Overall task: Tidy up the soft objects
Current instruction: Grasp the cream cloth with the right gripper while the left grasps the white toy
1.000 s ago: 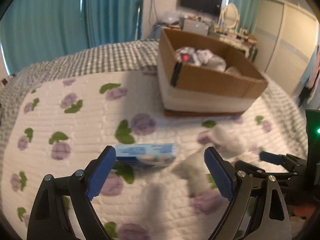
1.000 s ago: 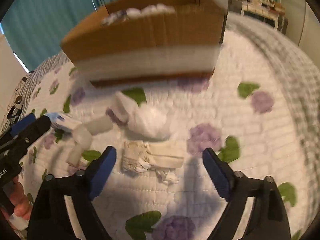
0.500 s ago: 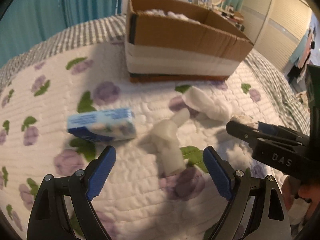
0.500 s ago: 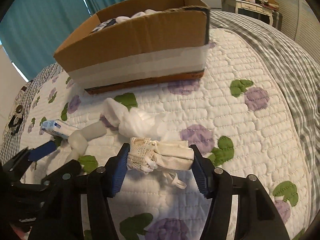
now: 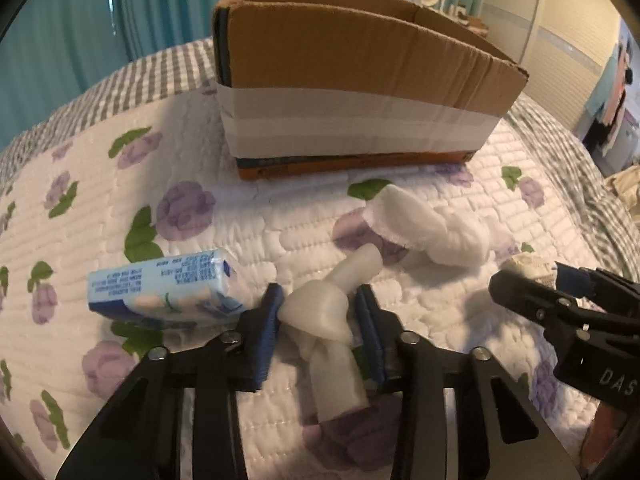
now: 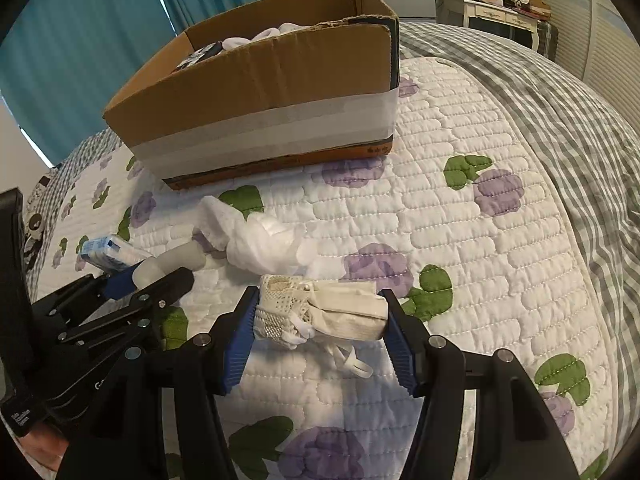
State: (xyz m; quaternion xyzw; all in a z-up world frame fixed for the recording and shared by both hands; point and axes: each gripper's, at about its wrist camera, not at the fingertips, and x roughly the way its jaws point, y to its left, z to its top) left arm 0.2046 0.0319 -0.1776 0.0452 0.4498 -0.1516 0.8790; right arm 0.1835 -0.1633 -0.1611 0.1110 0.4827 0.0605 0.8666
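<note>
Both hands are at the grab stage here, so this is the pick-up step of tidying the soft stuff off the white quilted bedspread with purple flowers [image 6: 460, 240]. The left claw [image 5: 320, 312] has just been closing and its blue pads are now pinching the pale knotted roll of soft white fabric [image 5: 320, 312] right at the fat knotted part, with the rest of the roll sticking out toward the camera and away toward the box. The right claw [image 6: 320, 320] is pressed in on both ends of the cream lacy folded cloth bundle [image 6: 320, 312], one pad on each side, a loose strap dangling out underneath. Both items are sitting on the bed, not lifted yet as far as I can tell. Between the two lies a fluffy white crumpled sock-like piece [image 6: 260, 244], and just beside the left claw there's a light blue plastic tissue pack [image 5: 160, 292], both untouched. The open brown cardboard box with the white tape band [image 6: 260, 92] is a bit further up the bed and already has some white things in it. Next move, I'd guess: lift both straight up high enough to clear the box wall, carry over, drop. The dangling strap could snag, and the knot might slip if the pinch is loose.
</note>
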